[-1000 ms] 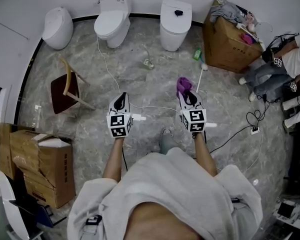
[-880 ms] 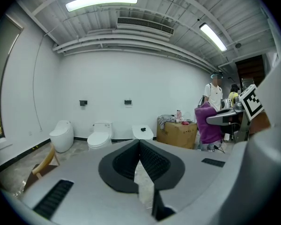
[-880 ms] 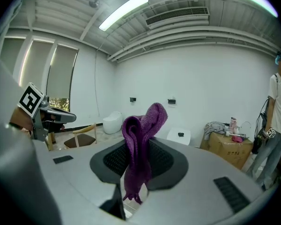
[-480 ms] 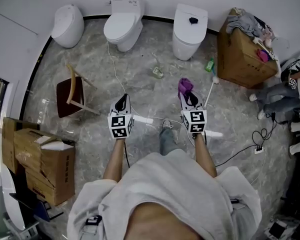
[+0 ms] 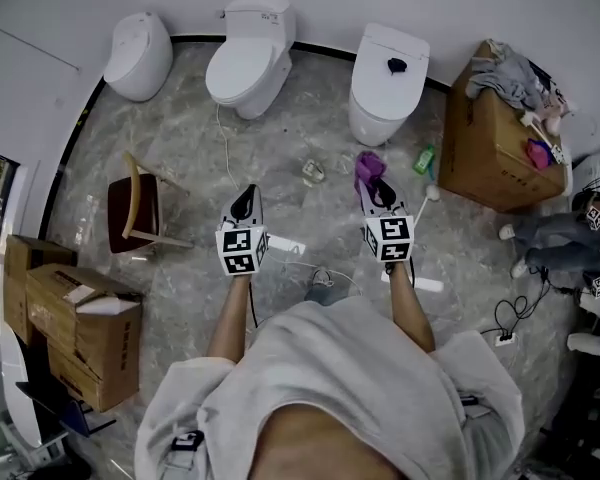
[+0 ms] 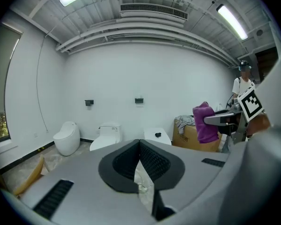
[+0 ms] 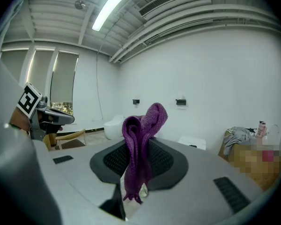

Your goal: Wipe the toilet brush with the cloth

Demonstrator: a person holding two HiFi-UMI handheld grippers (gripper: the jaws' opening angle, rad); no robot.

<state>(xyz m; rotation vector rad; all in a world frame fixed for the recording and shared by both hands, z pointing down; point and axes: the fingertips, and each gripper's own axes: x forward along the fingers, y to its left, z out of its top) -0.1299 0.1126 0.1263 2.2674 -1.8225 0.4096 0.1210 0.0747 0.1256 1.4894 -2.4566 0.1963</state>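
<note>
The left gripper (image 5: 245, 200) is clenched on nothing, out over the floor (image 5: 180, 158). Beside it, the right gripper (image 5: 374, 190) grasps the purple cloth (image 5: 368, 166). The brush (image 5: 427, 200) lies on the floor just right of that, untouched.

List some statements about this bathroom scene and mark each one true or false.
1. The right gripper is clamped on a purple cloth. True.
2. The left gripper holds the toilet brush. False: it is shut with nothing in it, and the toilet brush lies on the floor, to the right of the right gripper in the head view.
3. A small dark object sits on top of the right-hand toilet. True.
4. The cardboard box by the right-hand toilet is empty. False: clothes are piled on top of the cardboard box.
</note>
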